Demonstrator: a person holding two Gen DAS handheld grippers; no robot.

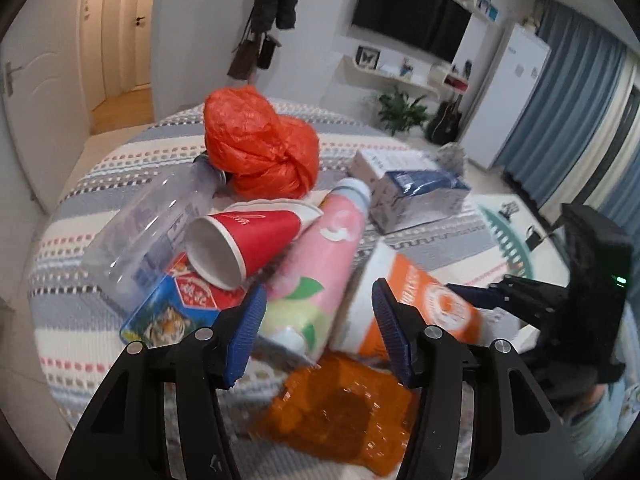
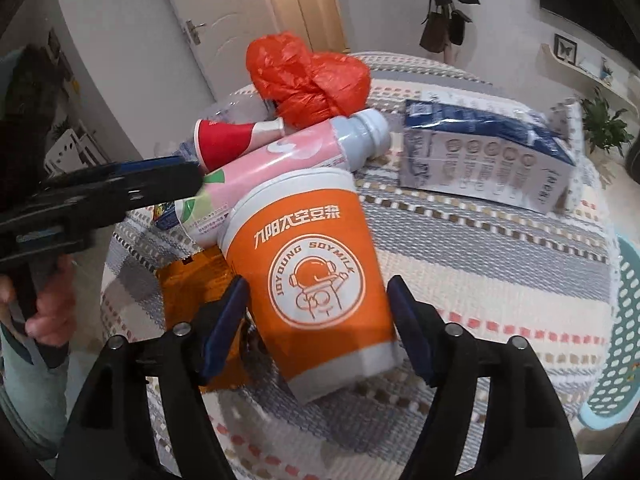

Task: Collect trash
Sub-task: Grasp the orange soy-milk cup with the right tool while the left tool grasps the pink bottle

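A round table [image 2: 500, 276] with a striped cloth holds a heap of trash. Most of the trash sits in the middle and toward the near side. The cloth on the right side, seen from the right wrist, is bare all the way to the round edge. A green basket with holes [image 2: 618, 344] stands just past that edge.

The left gripper [image 1: 318, 316] is wide open. The bottom end of a pink bottle [image 1: 320, 264] lies between its blue fingers [image 1: 244, 332]. I cannot tell if a finger touches the bottle. A crinkly orange wrapper [image 1: 340, 404] lies on the cloth just under this gripper.

The right gripper [image 2: 318, 328] is wide open too. A big orange cup [image 2: 312, 276] lies on its side between its fingers [image 2: 412, 332] — the fingers are near the cup's sides, but they do not squeeze it.

The pink bottle leans against the orange cup. A red paper cup [image 1: 240, 240] lies on its side, touching the pink bottle. A clear plastic bottle [image 1: 148, 232] lies beside the red cup, and a blue snack bag [image 1: 172, 312] lies under them. A scrunched red plastic bag [image 1: 260, 144] sits at the far side of the heap. A blue and white milk carton [image 2: 484, 160] lies on its side to the right — apart from the orange cup, with bare cloth between.
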